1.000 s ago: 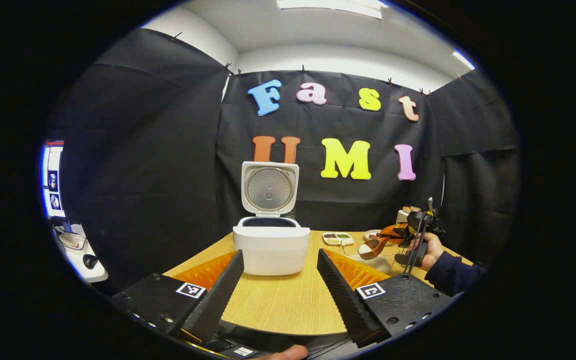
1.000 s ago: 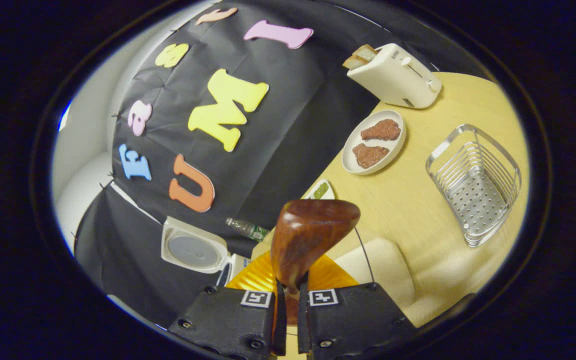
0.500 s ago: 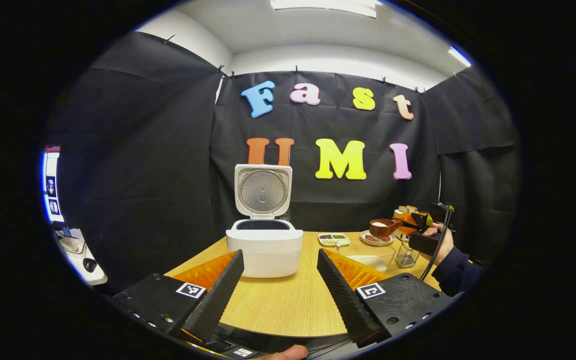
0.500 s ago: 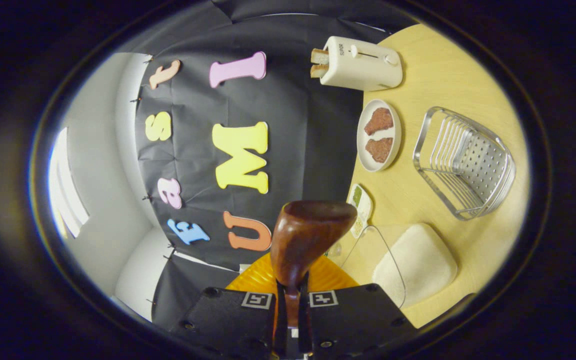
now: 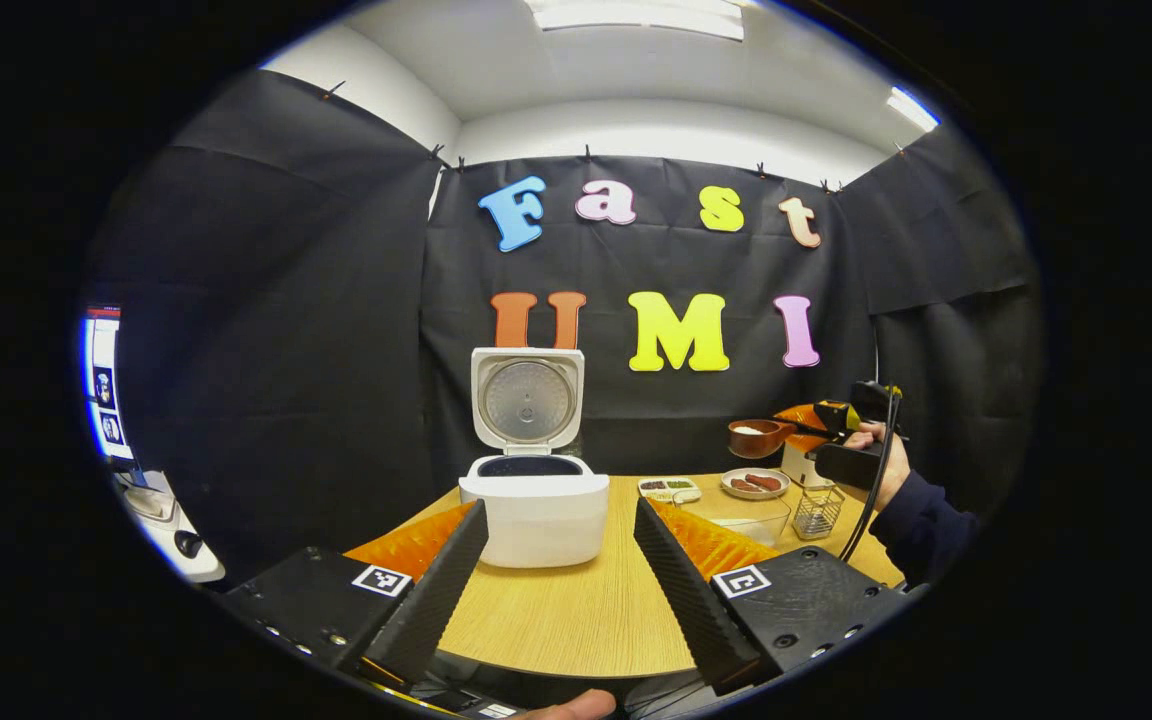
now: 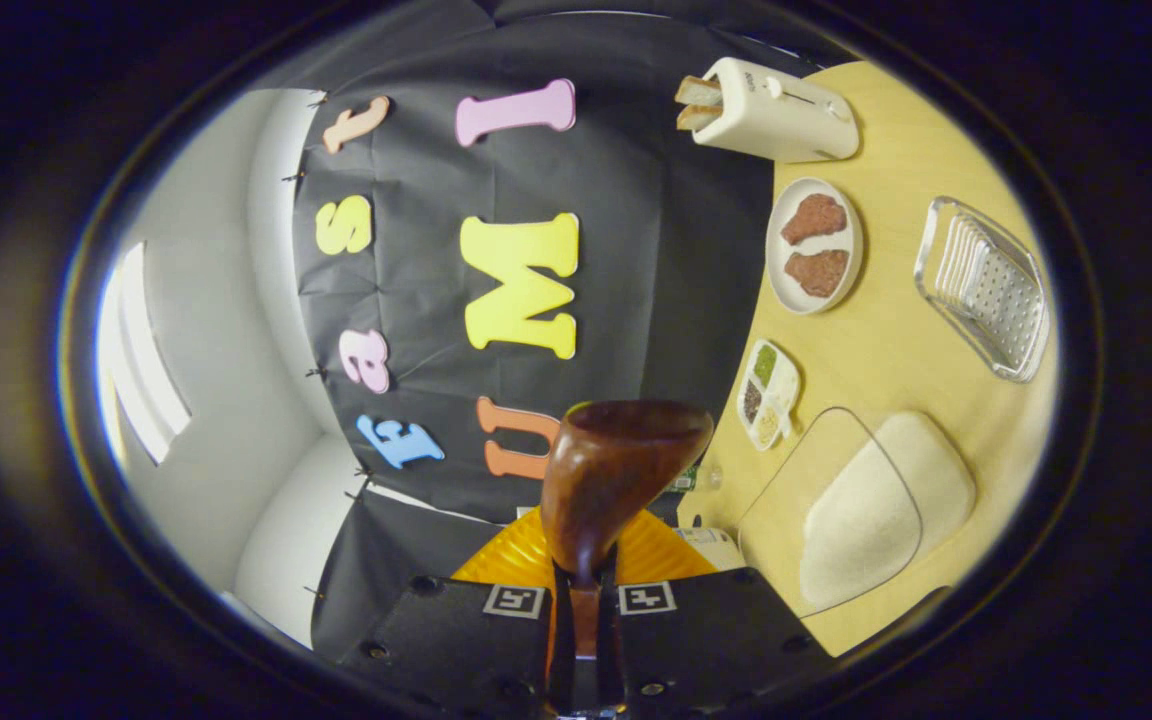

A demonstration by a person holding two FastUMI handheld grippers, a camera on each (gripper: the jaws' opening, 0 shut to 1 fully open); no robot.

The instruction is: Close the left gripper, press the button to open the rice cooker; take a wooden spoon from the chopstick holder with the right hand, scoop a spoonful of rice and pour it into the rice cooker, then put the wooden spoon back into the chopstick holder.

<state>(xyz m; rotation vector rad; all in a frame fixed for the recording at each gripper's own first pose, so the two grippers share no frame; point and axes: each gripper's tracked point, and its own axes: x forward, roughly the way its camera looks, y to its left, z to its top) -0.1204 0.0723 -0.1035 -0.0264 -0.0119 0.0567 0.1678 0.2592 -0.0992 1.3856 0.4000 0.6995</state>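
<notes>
One scoop loaded: right gripper [image 6: 581, 600] fingers clamping wooden spoon [image 6: 616, 470], rice aboard; left gripper [image 5: 561, 575] fingers apart. Rice cooker [image 5: 534, 500] open; pouring, returning spoon pending.

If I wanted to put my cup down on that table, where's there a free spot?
The widest bare patch of the table lies in front of the rice cooker, toward the near edge. Another sits between the plate and the wire chopstick holder. The far right is crowded: toaster, plate, seasoning dish, rice container, holder.
</notes>
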